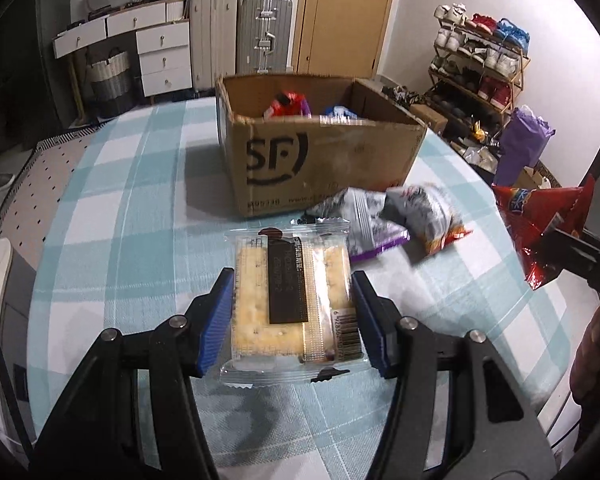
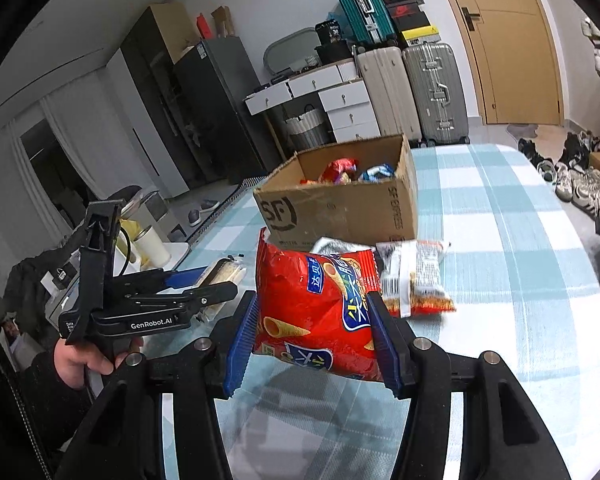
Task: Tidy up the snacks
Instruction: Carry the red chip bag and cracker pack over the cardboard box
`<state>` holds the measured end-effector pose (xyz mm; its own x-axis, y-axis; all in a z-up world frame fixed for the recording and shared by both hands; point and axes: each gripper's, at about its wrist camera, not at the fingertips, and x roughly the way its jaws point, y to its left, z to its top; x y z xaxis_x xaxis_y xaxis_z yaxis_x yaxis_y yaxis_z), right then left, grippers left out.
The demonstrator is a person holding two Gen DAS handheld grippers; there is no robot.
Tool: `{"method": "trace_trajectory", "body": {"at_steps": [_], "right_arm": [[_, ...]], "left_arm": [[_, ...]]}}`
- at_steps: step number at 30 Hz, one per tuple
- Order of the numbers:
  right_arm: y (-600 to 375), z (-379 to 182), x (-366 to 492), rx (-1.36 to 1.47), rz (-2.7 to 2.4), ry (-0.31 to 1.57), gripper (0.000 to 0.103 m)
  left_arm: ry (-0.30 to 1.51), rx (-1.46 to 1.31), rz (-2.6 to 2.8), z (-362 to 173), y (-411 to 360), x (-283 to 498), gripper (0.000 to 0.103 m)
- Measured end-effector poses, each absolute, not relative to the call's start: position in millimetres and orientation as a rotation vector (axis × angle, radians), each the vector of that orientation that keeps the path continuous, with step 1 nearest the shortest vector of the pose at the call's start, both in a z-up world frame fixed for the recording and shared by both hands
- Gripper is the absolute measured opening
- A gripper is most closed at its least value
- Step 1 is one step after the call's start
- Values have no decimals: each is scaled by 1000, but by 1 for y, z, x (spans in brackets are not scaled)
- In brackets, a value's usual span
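The left hand-held gripper [image 1: 294, 312] clamps a cracker pack [image 1: 288, 300]; the right hand-held gripper [image 2: 314, 340] grips a red bag [image 2: 312, 308]. The box [image 1: 320, 160] sits at twelve o'clock on the counter [image 1: 120, 220].

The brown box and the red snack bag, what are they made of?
The brown box looks like matte corrugated cardboard, with frayed top edges. The red snack bag, held in the right gripper, looks like glossy crinkly plastic film, perhaps foil-lined.

Checked table [image 1: 112, 200]: cardboard box [image 1: 320, 160], snack packets [image 1: 400, 216]
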<state>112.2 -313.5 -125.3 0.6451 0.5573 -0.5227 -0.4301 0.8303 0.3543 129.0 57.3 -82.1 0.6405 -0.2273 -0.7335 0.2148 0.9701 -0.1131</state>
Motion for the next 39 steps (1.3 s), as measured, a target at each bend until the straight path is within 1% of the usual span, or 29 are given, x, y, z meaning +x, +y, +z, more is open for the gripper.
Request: {"method": "trace_trajectory", "body": {"at_steps": [12, 23, 33, 39], "right_arm": [[-300, -67, 132, 134, 586, 572, 54], [-287, -16, 168, 122, 583, 542, 54], [-263, 14, 221, 80, 607, 531, 54], [-255, 11, 257, 81, 585, 543, 54]], "left_arm": [[733, 22, -269, -15, 56, 148, 55], [729, -49, -336, 33, 61, 179, 55], [758, -62, -361, 53, 48, 233, 55], [781, -62, -363, 52, 39, 268, 55]]}}
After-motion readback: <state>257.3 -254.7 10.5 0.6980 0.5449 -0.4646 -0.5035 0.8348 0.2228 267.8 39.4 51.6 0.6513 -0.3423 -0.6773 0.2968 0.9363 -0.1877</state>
